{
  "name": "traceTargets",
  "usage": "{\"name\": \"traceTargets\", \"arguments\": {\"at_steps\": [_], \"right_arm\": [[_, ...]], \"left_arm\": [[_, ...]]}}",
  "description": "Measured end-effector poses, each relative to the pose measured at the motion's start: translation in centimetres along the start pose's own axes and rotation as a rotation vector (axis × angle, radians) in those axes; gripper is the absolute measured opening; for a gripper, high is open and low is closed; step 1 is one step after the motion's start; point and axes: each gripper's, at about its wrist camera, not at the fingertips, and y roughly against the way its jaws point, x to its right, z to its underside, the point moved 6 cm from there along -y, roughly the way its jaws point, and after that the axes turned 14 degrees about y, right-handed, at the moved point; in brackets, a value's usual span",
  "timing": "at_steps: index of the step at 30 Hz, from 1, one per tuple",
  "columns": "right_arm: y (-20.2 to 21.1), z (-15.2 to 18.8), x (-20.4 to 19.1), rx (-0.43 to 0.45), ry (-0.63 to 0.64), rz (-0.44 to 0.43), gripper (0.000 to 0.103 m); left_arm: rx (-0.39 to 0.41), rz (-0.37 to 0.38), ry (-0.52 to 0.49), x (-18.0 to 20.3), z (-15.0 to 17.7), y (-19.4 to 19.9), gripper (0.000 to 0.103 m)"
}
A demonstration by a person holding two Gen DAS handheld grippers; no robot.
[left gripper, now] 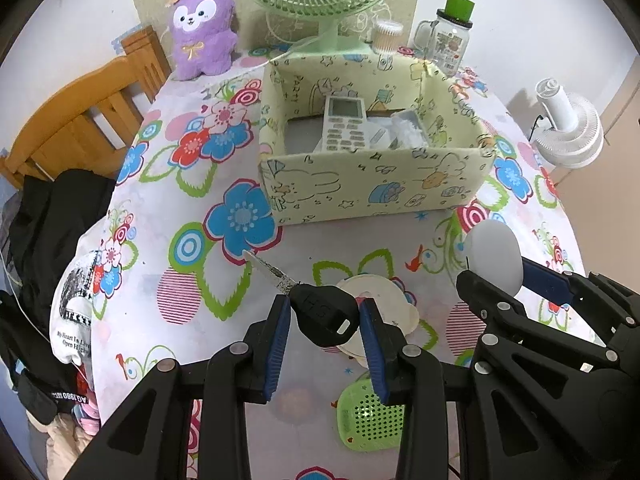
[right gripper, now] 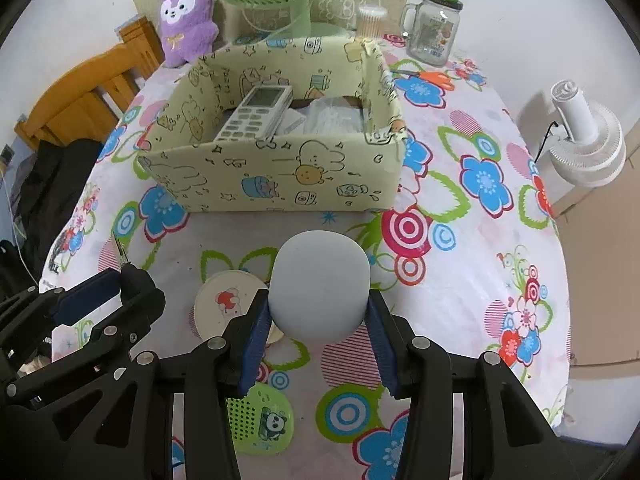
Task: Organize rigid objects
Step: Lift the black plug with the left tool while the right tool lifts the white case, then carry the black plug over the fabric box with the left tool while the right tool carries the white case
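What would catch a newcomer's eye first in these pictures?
Probably the two loaded grippers up front: the left gripper shut on a black key, the right gripper shut on a pale grey egg-shaped object. Behind them, on the flowered tablecloth, sits a cartoon-print box holding a remote.

Both views are evenly and softly lit, as by diffuse room light; no single source can be made out. Only faint shadows are cast, the clearest on the wall beside the white fan (right gripper: 588,140). Strong fisheye bending is seen toward the edges, where the floral tablecloth (left gripper: 168,184) curves away and the corners are cut off by a black circular border. The centre is rendered sharply; the rims are slightly softened. Small glints are shown on the glass jar (right gripper: 434,28), and colours look somewhat washed out.
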Motion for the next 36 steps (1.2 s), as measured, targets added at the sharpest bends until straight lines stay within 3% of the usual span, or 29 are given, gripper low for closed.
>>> {"name": "traceTargets", "arguments": {"at_steps": [23, 36], "right_arm": [[5.0, -2.4, 1.5, 0.073, -0.018, 0.041, 0.050], [5.6, -5.0, 2.1, 0.094, -0.015, 0.055, 0.050]], "left_arm": [[0.071, 0.041, -0.020, 1.5, -2.6, 4.3, 0.036], [0.102, 0.044, -0.037, 1.9, -5.4, 4.7, 0.036]]}}
